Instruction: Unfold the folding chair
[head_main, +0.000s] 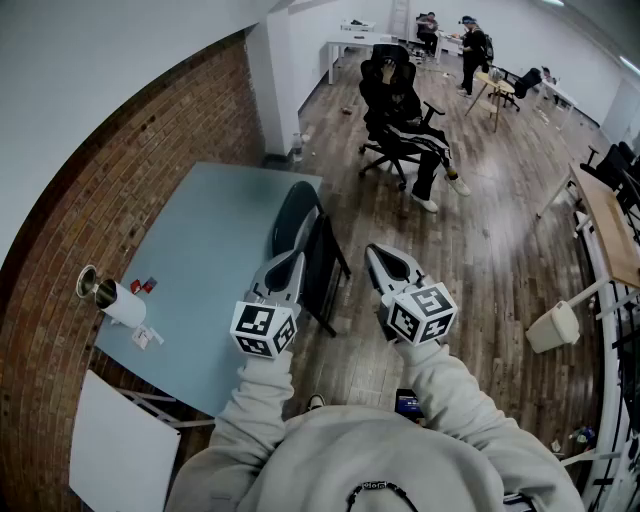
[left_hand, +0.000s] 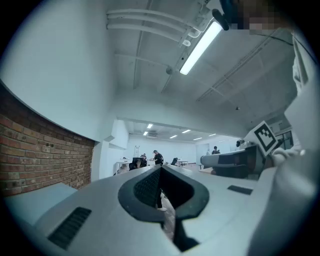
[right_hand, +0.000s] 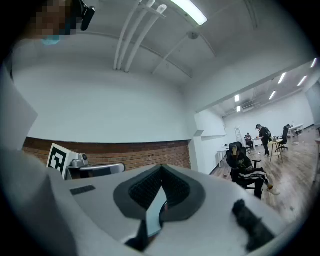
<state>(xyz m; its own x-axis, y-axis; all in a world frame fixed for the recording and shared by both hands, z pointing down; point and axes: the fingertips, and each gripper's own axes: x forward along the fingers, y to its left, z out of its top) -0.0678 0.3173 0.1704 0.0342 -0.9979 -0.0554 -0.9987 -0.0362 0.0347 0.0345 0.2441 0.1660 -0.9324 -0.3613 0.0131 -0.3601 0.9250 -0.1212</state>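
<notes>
- The folding chair (head_main: 312, 245) stands folded flat, upright on the wood floor just beside the table's (head_main: 200, 250) right edge, near its far corner. Whether it leans on that edge I cannot tell.
- The left gripper (head_main: 291, 264) is held level off the table's right edge, its tip overlapping the chair's lower part in the head view. Contact cannot be judged from there.
- In the left gripper view the left gripper's (left_hand: 161, 169) jaws are pressed together with nothing between them.
- The right gripper (head_main: 381, 261) is held level further out from the table, on the far side of the chair and apart from it.
- In the right gripper view the right gripper's (right_hand: 160, 168) jaws are also closed together and empty.
- A white cylinder (head_main: 124, 305) lies on its side near the table's left edge, with a few small red bits just beside it.
- A brick wall (head_main: 110, 190) runs along the table's left side.
- A seated person (head_main: 405, 115) in a black office chair (head_main: 385, 150) is well beyond the table's far end.
- A white bin (head_main: 553, 327) stands well off to the table's right.
</notes>
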